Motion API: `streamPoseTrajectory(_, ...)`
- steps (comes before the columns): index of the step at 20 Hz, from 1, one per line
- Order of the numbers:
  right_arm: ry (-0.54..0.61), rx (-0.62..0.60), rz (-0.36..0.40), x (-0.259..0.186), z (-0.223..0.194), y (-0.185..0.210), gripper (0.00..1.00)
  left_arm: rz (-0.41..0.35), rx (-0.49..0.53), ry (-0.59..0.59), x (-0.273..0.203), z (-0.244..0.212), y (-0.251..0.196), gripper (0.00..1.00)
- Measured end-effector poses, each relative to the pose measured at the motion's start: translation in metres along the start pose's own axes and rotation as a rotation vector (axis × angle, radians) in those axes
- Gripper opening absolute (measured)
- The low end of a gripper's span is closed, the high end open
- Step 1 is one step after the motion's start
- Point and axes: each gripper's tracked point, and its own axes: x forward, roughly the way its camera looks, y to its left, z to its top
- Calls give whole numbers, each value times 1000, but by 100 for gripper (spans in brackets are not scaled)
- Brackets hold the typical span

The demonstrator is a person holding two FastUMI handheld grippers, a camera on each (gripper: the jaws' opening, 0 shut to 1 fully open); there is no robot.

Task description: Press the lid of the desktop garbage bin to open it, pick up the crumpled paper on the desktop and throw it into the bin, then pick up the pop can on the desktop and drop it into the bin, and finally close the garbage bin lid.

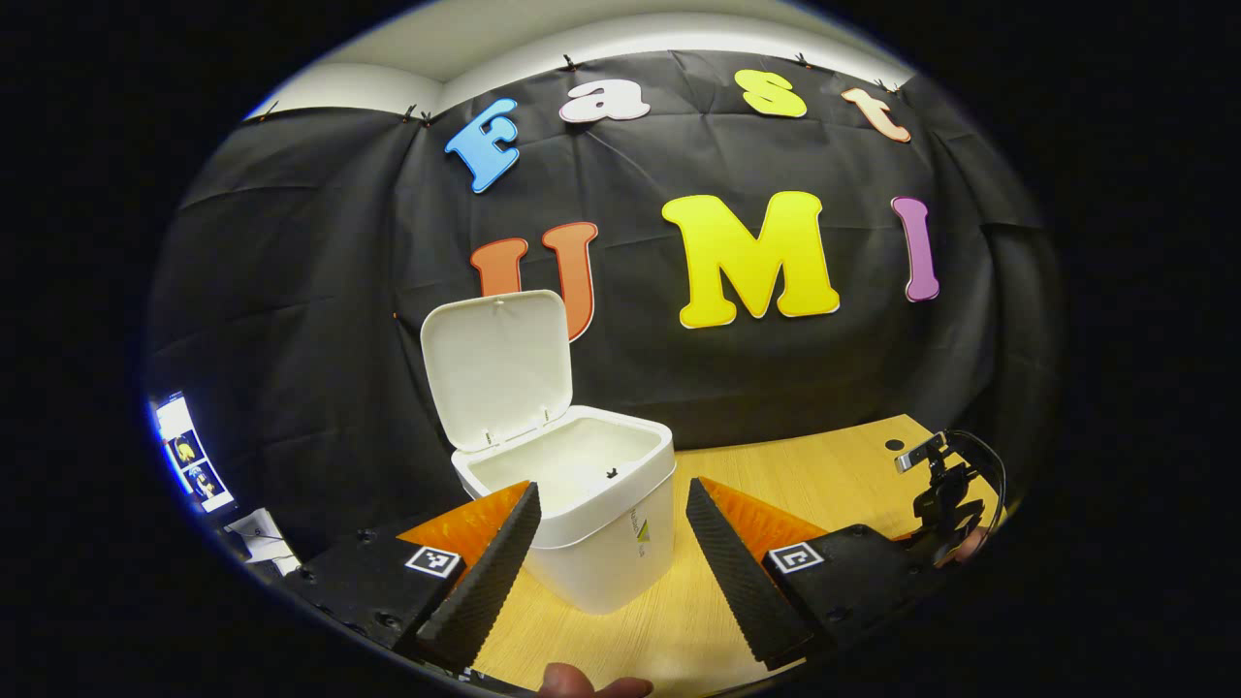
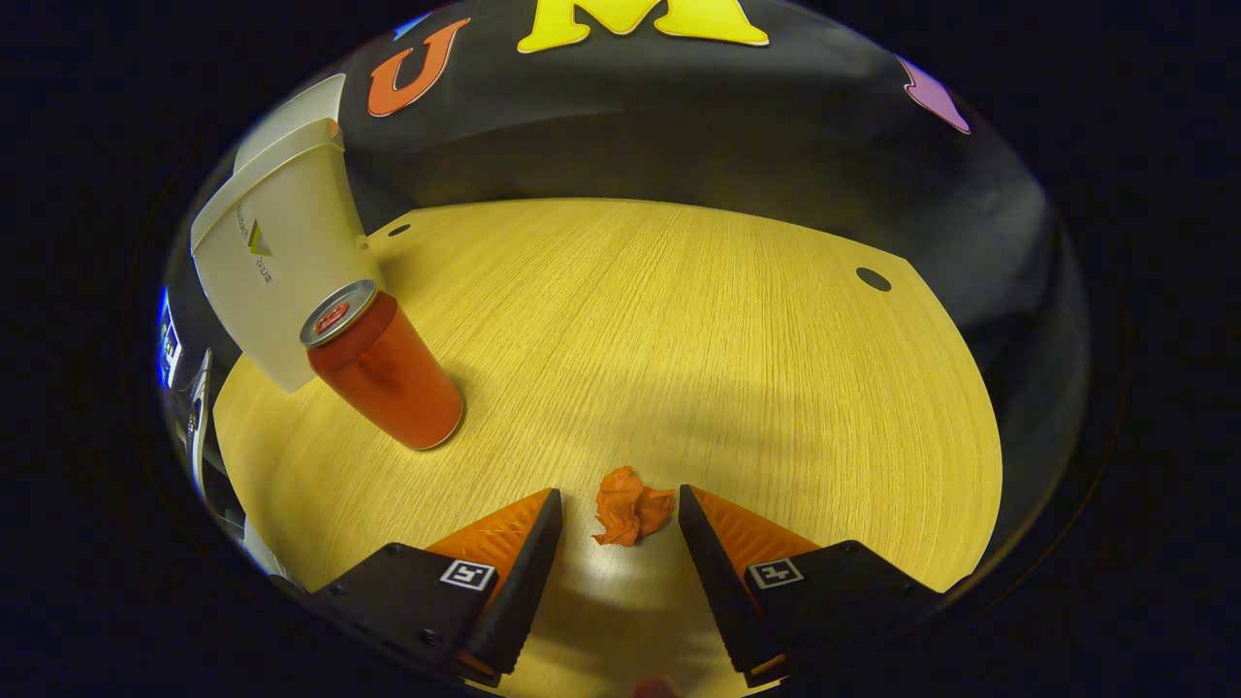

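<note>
Bin (image 1: 601,543): white, stands on the wooden table (image 1: 824,475), near the black cloth wall. In the left gripper view it sits just past the two fingers, in the gap between them.
Lid (image 1: 496,368): up and open, tipped back at the far side of the bin. You can see the white inside of the bin under it.
Left gripper (image 1: 613,514): fingers spread wide apart. They hold nothing. The gripper hangs in front of the bin, above the table, and does not touch it.
Thumb tip (image 1: 567,682): a bit of the person's hand peeks in at the bottom edge of the left gripper view.
Paper (image 2: 630,517): a small orange crumpled ball. It lies on the table right between the tips of the right gripper's fingers. Neither finger touches it.
Right gripper (image 2: 616,519): fingers spread, one on each side of the paper, low over the table. It grips nothing.
Can (image 2: 383,366): red with a silver top, stands upright on the table. It is just in front of the bin in the right gripper view, and well apart from the paper, off to the left.
Small black stand (image 1: 945,490): sits at the right edge of the table in the left gripper view, with a cable looping off it.
Screen (image 1: 189,454): glows at the far left, off the table.
</note>
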Motion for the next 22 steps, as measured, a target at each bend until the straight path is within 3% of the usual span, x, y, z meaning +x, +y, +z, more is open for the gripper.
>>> streamPoseTrajectory(1, 3, -4, -6, -1, -1, -1, 79, 7, 1, -2, 0, 1, 3, 99)
streamPoseTrajectory(2, 9, -5, -9, 2, -1, -1, 70, 11, 1, -3, -1, 1, 3, 99)
streamPoseTrajectory(5, 30, -10, -16, 4, -4, -1, 67, 24, 6, -3, -2, 1, 7, 99)
streamPoseTrajectory(8, 35, -14, -15, 5, -3, -2, 41, 32, 8, -1, -3, 2, 10, 99)
streamPoseTrajectory(11, 38, -23, -22, 1, 1, -5, 42, 39, 7, -2, -4, 2, 12, 99)
streamPoseTrajectory(12, 43, -25, -20, 4, -1, -4, 22, 40, 7, -3, -4, 2, 13, 99)
streamPoseTrajectory(18, 30, -6, 9, -15, 9, 7, 22, 42, -12, 4, -3, -1, 17, 99)
streamPoseTrajectory(22, -43, 17, 40, -51, 44, 17, 22, 36, -21, 6, 1, -4, 20, 99)
